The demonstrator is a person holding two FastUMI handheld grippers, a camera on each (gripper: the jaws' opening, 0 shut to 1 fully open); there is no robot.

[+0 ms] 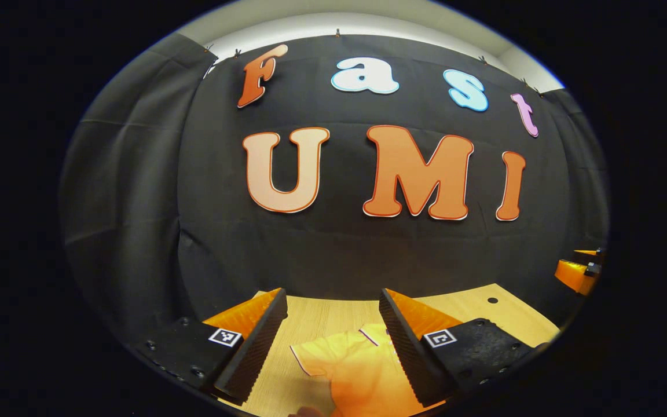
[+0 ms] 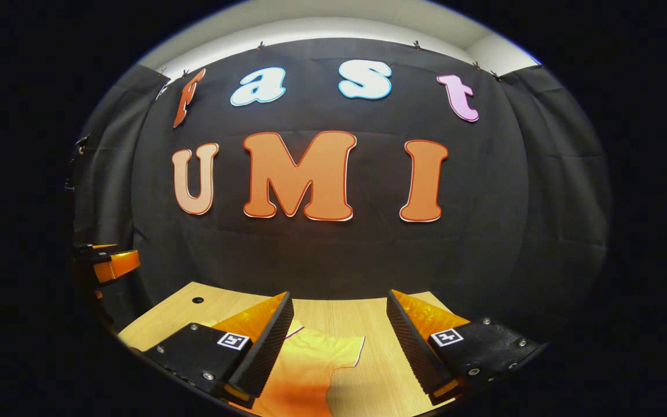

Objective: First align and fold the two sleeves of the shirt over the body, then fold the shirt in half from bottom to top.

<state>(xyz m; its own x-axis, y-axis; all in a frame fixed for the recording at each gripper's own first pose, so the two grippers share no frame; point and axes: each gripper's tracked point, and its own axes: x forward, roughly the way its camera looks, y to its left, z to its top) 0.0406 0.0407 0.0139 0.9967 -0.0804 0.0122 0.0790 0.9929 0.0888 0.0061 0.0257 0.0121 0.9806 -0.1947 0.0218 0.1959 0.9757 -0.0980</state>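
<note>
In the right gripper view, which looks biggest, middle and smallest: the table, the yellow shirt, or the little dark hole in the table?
1. Wooden table: it takes up the most room.
2. Yellow shirt: partly hidden behind a gripper finger, so more of it may lie out of sight.
3. Dark hole: clearly the smallest, only a dot.

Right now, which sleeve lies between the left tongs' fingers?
The sleeve spread flat on the table, in the left gripper view; the other sleeve lies between the right tongs' fingers.

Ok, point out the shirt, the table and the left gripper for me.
shirt (image 1: 362, 370): left gripper view, on its spread body.
table (image 1: 322, 318): left gripper view, on bare wood beyond the shirt.
left gripper (image 1: 333, 315): left gripper view, midway between its fingertips.
</note>
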